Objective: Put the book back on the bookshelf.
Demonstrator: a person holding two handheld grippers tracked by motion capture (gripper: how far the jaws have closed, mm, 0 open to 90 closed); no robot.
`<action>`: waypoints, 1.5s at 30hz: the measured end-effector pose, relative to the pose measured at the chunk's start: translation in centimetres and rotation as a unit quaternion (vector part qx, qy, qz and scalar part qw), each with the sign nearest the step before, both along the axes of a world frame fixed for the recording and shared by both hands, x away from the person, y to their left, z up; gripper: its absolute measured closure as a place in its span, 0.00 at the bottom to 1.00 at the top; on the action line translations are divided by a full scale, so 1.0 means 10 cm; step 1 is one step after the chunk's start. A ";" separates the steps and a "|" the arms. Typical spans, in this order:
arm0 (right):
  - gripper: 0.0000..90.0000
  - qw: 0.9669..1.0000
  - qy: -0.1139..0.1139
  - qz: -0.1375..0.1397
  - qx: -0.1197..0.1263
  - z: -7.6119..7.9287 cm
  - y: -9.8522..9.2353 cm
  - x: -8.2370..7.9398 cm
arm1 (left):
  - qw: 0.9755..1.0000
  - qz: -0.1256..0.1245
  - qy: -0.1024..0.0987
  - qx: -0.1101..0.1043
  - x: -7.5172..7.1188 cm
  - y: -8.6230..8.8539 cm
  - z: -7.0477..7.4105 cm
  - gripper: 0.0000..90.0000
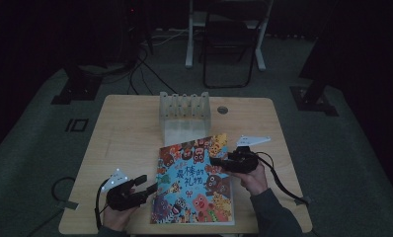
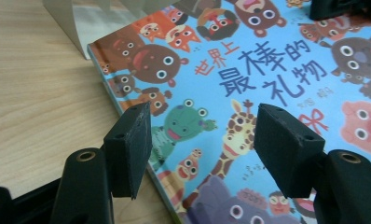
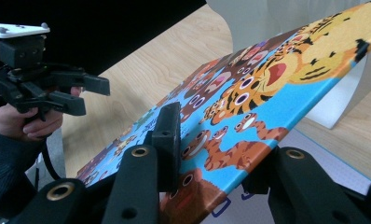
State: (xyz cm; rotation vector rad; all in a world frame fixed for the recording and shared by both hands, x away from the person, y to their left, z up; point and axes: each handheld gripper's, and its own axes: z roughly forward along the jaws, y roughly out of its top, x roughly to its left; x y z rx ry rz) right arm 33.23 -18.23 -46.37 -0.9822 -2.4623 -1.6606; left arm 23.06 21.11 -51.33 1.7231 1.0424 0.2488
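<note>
A picture book (image 1: 194, 182) with cartoon animals on a blue cover lies on the wooden table (image 1: 130, 133). My right gripper (image 1: 215, 161) is shut on the cover's right edge. In the right gripper view the cover (image 3: 267, 84) is raised off a white page, with one jaw above it and one below, and my right gripper (image 3: 211, 144) pinches it. My left gripper (image 1: 147, 183) stands open by the book's left edge. In the left gripper view the book (image 2: 249, 60) lies beyond the jaws, and my left gripper (image 2: 202, 126) has nothing between its pads.
A pale slotted rack (image 1: 184, 116) stands at the back middle of the table, just behind the book's top edge. A round hole (image 1: 222, 109) sits to its right. A folding chair (image 1: 229, 39) and cables are on the dark floor beyond the table.
</note>
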 end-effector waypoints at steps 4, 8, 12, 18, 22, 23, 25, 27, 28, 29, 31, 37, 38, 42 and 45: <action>0.72 1.000 -0.012 0.003 0.001 0.03 -0.02 -0.02 | 1.000 -0.001 -0.005 0.005 0.03 0.00 0.02 0.41; 0.72 1.000 -0.024 0.008 0.002 0.05 -0.04 -0.04 | 1.000 -0.005 -0.008 0.019 0.07 -0.03 0.04 0.40; 0.72 0.999 -0.036 0.012 0.004 0.07 -0.05 -0.07 | 1.000 -0.007 -0.009 0.024 0.12 -0.05 0.04 0.40; 0.72 0.999 -0.051 0.015 0.006 0.09 -0.07 -0.10 | 0.999 -0.007 -0.008 0.031 0.21 -0.08 0.04 0.39; 0.73 0.998 -0.062 0.018 0.007 0.11 -0.08 -0.12 | 0.999 -0.005 -0.009 0.035 0.27 -0.08 0.04 0.38; 0.73 0.997 -0.069 0.021 0.008 0.11 -0.09 -0.13 | 0.999 -0.003 -0.010 0.036 0.29 -0.07 0.05 0.38; 0.73 0.997 -0.073 0.022 0.008 0.12 -0.09 -0.13 | 0.999 -0.001 -0.012 0.037 0.32 -0.07 0.06 0.38; 0.73 0.996 -0.081 0.026 0.010 0.13 -0.10 -0.15 | 0.999 0.002 -0.013 0.038 0.36 -0.06 0.07 0.38; 0.73 0.996 -0.086 0.029 0.010 0.13 -0.10 -0.15 | 0.999 0.002 -0.014 0.040 0.37 -0.06 0.08 0.38; 0.73 0.995 -0.090 0.031 0.012 0.14 -0.11 -0.16 | 0.999 0.003 -0.016 0.042 0.39 -0.06 0.08 0.38; 0.73 0.994 -0.099 0.034 0.014 0.15 -0.12 -0.17 | 0.999 0.004 -0.017 0.043 0.42 -0.06 0.09 0.38; 0.73 0.993 -0.110 0.035 0.017 0.16 -0.13 -0.18 | 0.999 0.004 -0.022 0.045 0.53 -0.06 0.14 0.38; 0.73 0.993 -0.111 0.036 0.018 0.16 -0.13 -0.19 | 0.999 0.004 -0.024 0.047 0.55 -0.07 0.15 0.38; 0.73 0.991 -0.125 0.043 0.021 0.18 -0.14 -0.21 | 0.999 0.000 -0.024 0.043 0.64 -0.06 0.16 0.37; 0.74 0.990 -0.131 0.045 0.023 0.18 -0.14 -0.22 | 0.999 0.000 -0.017 0.030 0.72 -0.03 0.14 0.36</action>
